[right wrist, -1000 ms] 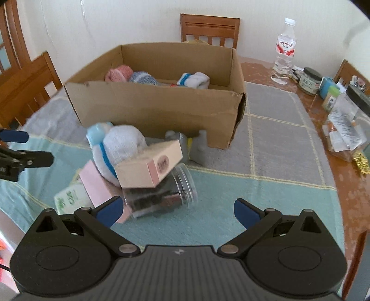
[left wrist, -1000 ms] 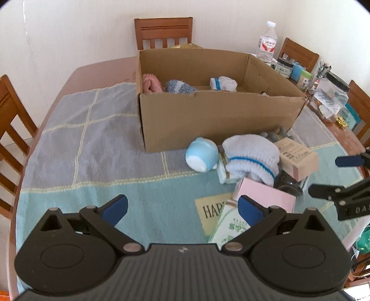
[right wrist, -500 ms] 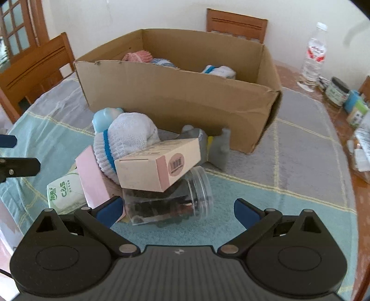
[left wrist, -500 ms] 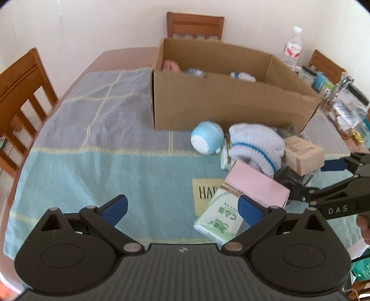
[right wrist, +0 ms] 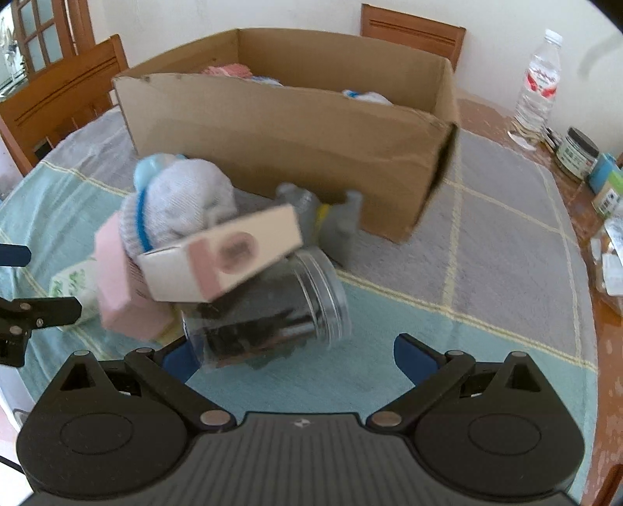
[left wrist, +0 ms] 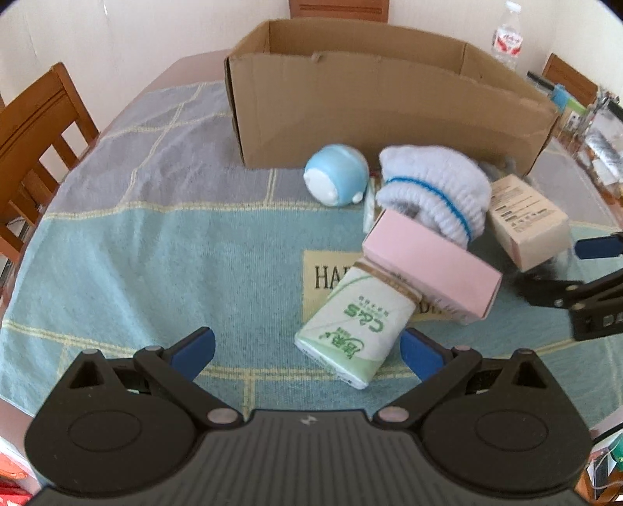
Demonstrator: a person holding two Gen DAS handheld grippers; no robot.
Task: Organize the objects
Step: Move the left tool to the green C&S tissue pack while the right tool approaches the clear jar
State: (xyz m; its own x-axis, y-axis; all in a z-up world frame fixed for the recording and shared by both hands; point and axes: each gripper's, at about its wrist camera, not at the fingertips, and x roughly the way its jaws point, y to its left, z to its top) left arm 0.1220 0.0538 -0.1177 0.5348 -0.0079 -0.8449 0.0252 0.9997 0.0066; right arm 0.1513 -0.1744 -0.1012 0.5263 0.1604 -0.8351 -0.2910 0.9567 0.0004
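Note:
A pile lies in front of a cardboard box [left wrist: 381, 113]: a green-and-white tissue pack [left wrist: 352, 338], a pink box [left wrist: 430, 266], a white sock bundle with a blue stripe [left wrist: 432, 190], a light blue round toy [left wrist: 337, 179] and a beige carton [left wrist: 525, 220]. My left gripper [left wrist: 307, 352] is open, low over the cloth, its right finger beside the tissue pack. My right gripper [right wrist: 292, 356] is open just in front of a clear jar lying on its side [right wrist: 268, 311], under the beige carton [right wrist: 222, 259]. The box [right wrist: 288, 128] holds socks.
A teal and grey tablecloth [left wrist: 155, 249] covers the table. Wooden chairs stand at the left [left wrist: 35, 128] and behind the box [right wrist: 412, 27]. A water bottle [right wrist: 539, 81], small jars [right wrist: 576, 153] and clutter line the right edge. A grey item [right wrist: 338, 222] lies by the box.
Both grippers have moved down and closer to the pile. The tissue pack now sits near my left gripper's right finger and the jar near my right gripper's left finger. Both stay open.

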